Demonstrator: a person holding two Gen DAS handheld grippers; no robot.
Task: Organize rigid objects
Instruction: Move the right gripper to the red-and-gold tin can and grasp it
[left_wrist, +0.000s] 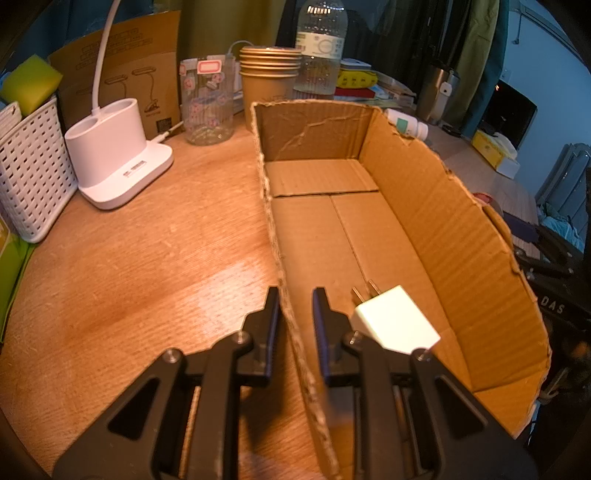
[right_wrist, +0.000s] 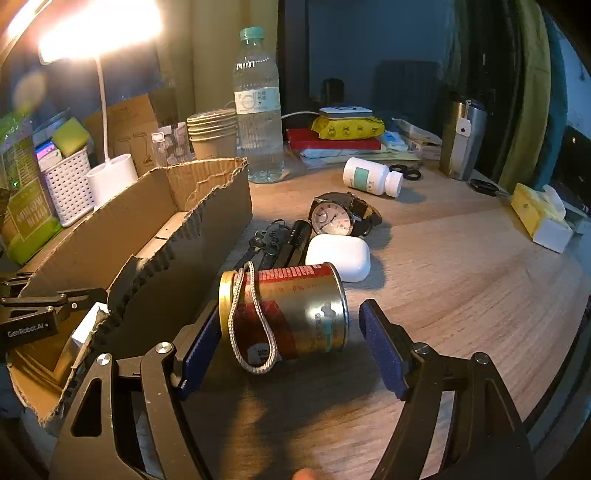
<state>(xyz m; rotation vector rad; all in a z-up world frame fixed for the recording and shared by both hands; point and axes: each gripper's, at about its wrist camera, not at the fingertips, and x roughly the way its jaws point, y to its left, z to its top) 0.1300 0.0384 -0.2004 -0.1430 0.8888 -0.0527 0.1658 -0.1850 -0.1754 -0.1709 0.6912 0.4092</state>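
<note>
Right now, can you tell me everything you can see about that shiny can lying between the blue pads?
The can is a small round metal tin, gold with a red printed band and some writing. It lies on its side on the wooden table, gold-rimmed end toward the cardboard box. A grey cord loop hangs across it. It sits between the open jaws of the right gripper; the right pad stands clear of it, the left pad's contact is unclear. A white case lies just behind it.
</note>
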